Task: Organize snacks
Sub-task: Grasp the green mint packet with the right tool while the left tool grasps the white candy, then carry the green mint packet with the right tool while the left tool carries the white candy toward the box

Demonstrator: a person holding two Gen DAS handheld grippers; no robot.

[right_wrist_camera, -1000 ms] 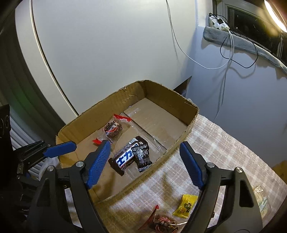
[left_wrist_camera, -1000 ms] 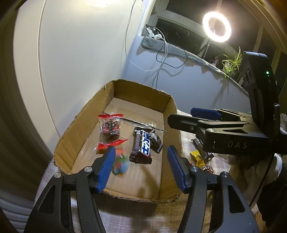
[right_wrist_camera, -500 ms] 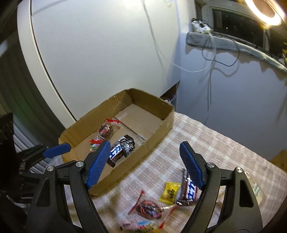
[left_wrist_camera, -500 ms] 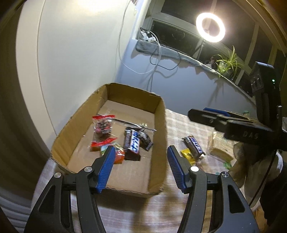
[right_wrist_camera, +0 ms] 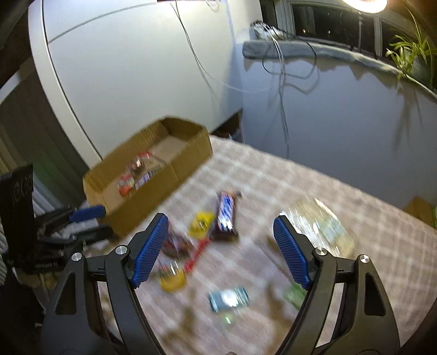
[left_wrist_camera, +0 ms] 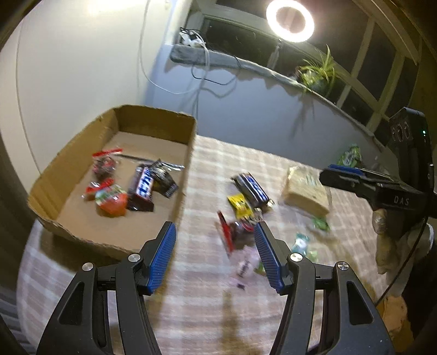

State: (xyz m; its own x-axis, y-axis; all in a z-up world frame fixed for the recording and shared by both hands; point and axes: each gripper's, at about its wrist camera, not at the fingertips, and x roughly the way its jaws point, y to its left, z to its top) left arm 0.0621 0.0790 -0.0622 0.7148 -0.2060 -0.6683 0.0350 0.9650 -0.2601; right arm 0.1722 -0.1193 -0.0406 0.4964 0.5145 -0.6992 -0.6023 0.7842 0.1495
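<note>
A cardboard box [left_wrist_camera: 180, 174] [right_wrist_camera: 191, 161] stands at the table's left and holds a chocolate bar [left_wrist_camera: 143, 185], a dark wrapper, a red-tied candy [left_wrist_camera: 105, 166] and an orange-green snack [left_wrist_camera: 112, 200]. On the checked cloth lie a blue chocolate bar [left_wrist_camera: 252, 188] [right_wrist_camera: 226, 213], a yellow packet [left_wrist_camera: 240, 204] [right_wrist_camera: 202, 218], a red-wrapped candy [left_wrist_camera: 232, 232] and a clear bag of crackers [left_wrist_camera: 306, 191] [right_wrist_camera: 322, 226]. My left gripper [left_wrist_camera: 214, 256] is open and empty above the cloth. My right gripper [right_wrist_camera: 221, 245] is open and empty over the loose snacks.
A small blue packet [right_wrist_camera: 229, 297] and green packets [left_wrist_camera: 349, 155] [right_wrist_camera: 295, 295] also lie on the cloth. White wall and cables stand behind the box. A ring light [left_wrist_camera: 289, 20] and a plant [left_wrist_camera: 319, 71] sit by the window sill.
Both grippers have pulled back from the box and swung right over the cloth. The orange-green snack now lies in the box. Both views are motion blurred.
</note>
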